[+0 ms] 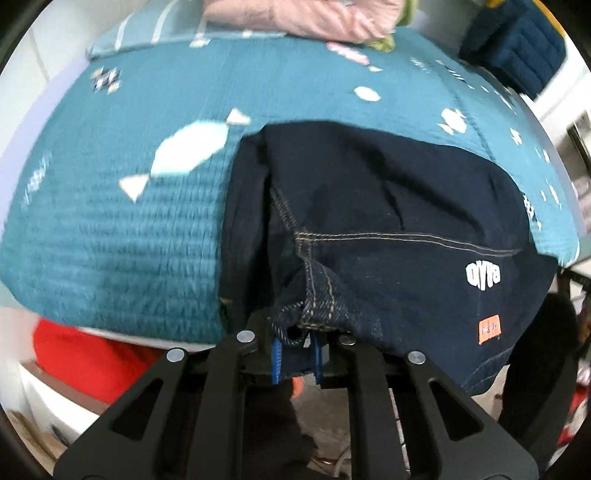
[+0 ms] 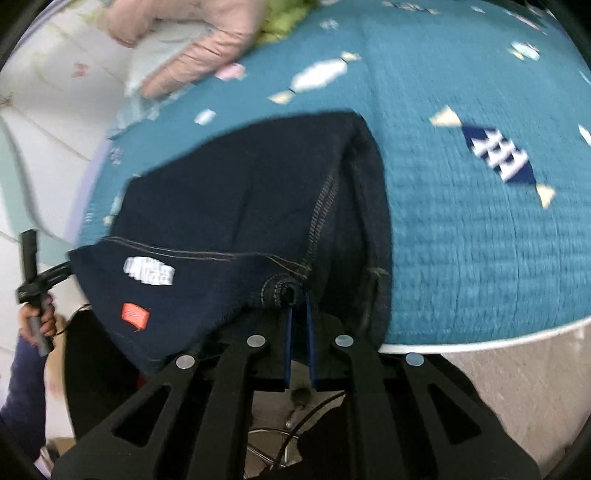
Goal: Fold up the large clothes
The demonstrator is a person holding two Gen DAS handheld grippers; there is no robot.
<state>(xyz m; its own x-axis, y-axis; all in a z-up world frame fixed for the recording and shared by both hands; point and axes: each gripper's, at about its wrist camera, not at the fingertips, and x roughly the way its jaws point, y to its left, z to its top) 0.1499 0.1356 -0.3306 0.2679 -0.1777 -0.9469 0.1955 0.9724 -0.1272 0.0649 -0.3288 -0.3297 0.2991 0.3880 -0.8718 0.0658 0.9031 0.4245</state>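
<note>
The left claw is pinched tight on a thick, bunched corner of the dark jeans, right where the seams meet. The right claw is pinched tight on another bunched corner of the same jeans, and its blue pads sit close together with cloth between them. Both grips are small bites on lumpy seams. That is the weak spot: the cloth is heavy, and a hard tug could pull a corner out of a claw, so one side would drop and the fold would go crooked.

The jeans lie on the near side of the blue blanket, with their near end hanging past the blanket's edge toward the claws. A white logo and an orange tag show on that hanging part. If one claw moves faster than the other, the jeans may twist or bunch up.

At the far end of the blanket rests a pink coat. A long throw of the jeans could land on it.

The pictures are blurry, so small things are hard to tell.
</note>
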